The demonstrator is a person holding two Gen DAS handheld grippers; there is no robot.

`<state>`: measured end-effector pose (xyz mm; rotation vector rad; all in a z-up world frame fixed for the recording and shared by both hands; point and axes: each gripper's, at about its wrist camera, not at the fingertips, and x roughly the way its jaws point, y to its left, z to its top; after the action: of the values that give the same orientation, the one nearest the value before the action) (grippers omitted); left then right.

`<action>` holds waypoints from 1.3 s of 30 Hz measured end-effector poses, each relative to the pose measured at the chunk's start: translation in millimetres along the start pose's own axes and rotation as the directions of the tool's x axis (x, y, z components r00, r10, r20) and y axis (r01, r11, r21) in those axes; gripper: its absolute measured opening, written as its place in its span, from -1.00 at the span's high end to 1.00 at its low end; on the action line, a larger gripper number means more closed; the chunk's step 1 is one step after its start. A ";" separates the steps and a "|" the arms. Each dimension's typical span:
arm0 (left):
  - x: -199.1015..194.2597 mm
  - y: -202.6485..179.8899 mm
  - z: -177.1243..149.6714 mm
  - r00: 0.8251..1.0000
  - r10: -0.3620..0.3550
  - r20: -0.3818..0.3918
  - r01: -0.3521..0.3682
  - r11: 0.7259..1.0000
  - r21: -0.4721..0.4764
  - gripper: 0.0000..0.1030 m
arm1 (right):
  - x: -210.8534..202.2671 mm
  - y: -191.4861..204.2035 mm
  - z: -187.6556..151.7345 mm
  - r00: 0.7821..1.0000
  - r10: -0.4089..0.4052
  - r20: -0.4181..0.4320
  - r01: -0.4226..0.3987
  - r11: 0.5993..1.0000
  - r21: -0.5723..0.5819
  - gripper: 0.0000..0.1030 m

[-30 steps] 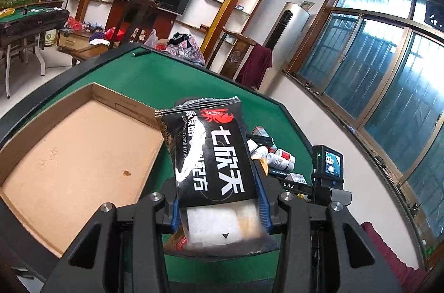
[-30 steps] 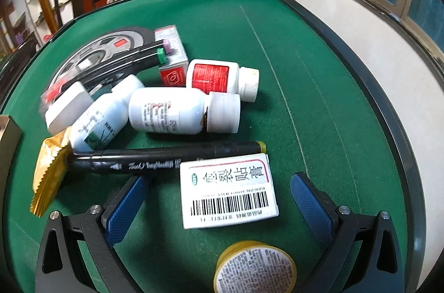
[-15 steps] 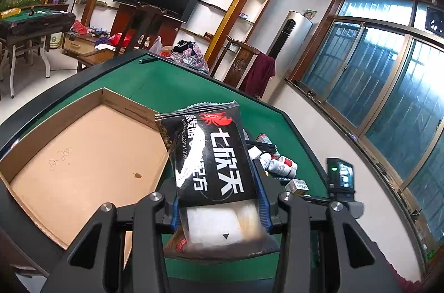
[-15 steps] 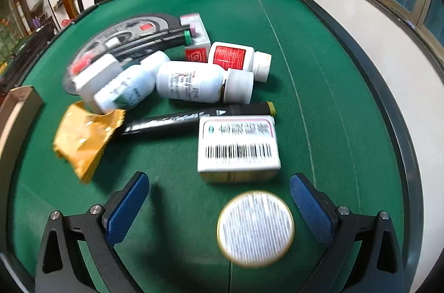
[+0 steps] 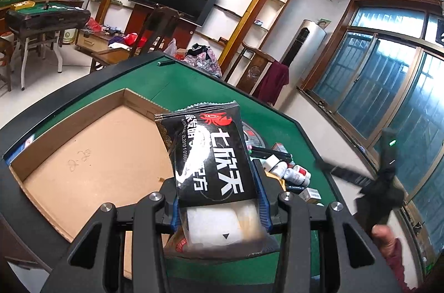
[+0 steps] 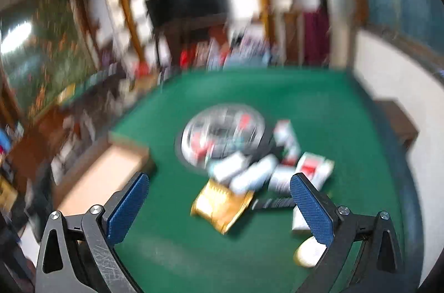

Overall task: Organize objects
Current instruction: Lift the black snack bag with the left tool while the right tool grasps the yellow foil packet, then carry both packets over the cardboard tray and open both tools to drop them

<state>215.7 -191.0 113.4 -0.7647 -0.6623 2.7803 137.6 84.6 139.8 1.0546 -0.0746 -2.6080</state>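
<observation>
My left tongs (image 5: 219, 207) clamp the black snack packet (image 5: 211, 154), light and crinkly, by its lower sides, near the cardboard box (image 5: 91, 162); right tongs (image 6: 219, 207) gape empty.

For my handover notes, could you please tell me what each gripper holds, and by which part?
Left gripper: black snack packet, gripped across its lower end. Right gripper: nothing, jaws wide open.

Left gripper (image 5: 217, 207): black angular frame, cut-out openings, silver round-head screws, blue ribbed pads. Right gripper (image 6: 219, 205): same black frame, scuffed finish, silver screws, blue textured pads. Person's hand (image 5: 381, 234): dark red sleeve at wrist.
</observation>
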 end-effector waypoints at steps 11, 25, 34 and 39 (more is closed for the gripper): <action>22.3 16.7 -11.0 0.998 -0.012 -0.060 0.010 0.999 -0.036 0.20 | 68.3 -8.7 -36.6 0.985 -0.019 -0.171 0.033 0.996 0.078 -0.99; 22.1 35.9 -13.1 0.998 0.000 -0.061 -0.003 0.999 -0.048 0.20 | 110.8 -2.7 -29.8 0.959 -0.117 -0.258 0.166 0.970 0.179 -0.44; 13.3 42.7 -17.5 0.998 0.018 -0.059 -0.022 0.997 -0.069 0.20 | 86.2 1.7 -41.8 0.972 -0.019 -0.236 0.059 0.985 0.164 -0.10; -4.7 39.8 -9.3 0.998 0.063 -0.027 -0.064 0.997 -0.047 0.20 | 73.1 4.9 -45.8 0.981 0.066 -0.183 -0.034 0.985 0.171 -0.05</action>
<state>222.3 -224.0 89.8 -0.8438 -0.7144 2.8161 121.1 60.0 58.6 1.3338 -0.2760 -2.4785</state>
